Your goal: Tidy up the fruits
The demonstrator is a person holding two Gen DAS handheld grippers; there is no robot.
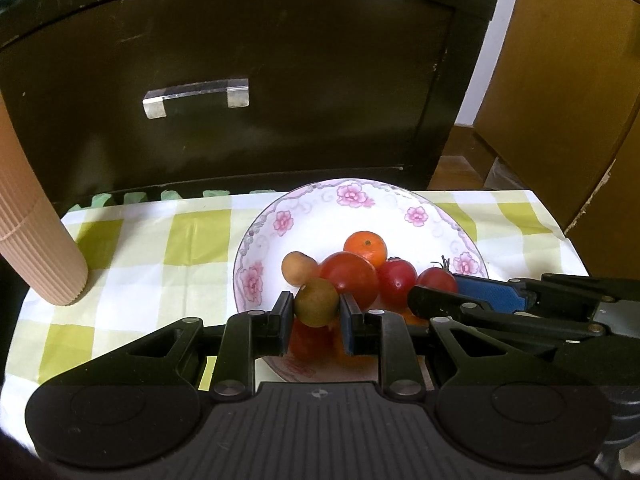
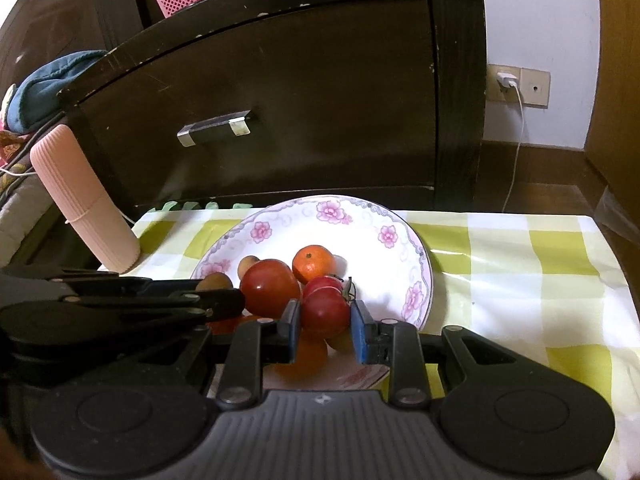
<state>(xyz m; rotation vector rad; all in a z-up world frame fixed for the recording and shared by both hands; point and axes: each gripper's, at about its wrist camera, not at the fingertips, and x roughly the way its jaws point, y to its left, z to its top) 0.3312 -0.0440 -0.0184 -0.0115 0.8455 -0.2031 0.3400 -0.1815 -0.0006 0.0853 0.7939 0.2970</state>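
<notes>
Left tongs (image 1: 316,306) sit at lower centre of the left wrist view, clamped on a small olive-brown fruit (image 1: 316,300), pads touching both its sides, over the near rim of the bowl (image 1: 280,216). Right tongs (image 2: 325,314) sit at lower centre of the right wrist view, clamped on a red tomato (image 2: 325,314), its green stem poking out at the upper right. In the left view the right tongs reach in from the right edge, a blue pad showing, with that tomato (image 1: 436,278) at their tips. In the right view the left tongs reach in from the left edge, the brown fruit (image 2: 214,280) just visible at their tips. The bowl is white with pink flowers, centre of both frames, on a desk (image 2: 520,264) under a green-and-white check cloth. Inside the bowl: a large tomato (image 1: 348,276) in the middle, an orange (image 1: 365,245) behind it, a tan fruit (image 1: 298,266) at its left, another tomato (image 1: 396,282) at its right. More orange and red fruit lies beneath the tongs, blurred. A ribbed pink cylinder (image 1: 36,248) leans at the left edge of the desk. A dark cabinet (image 1: 280,80) with a metal handle (image 1: 196,98) fills the upper frame. A charger (image 2: 507,79) is plugged into the wall at upper right of the right view.
</notes>
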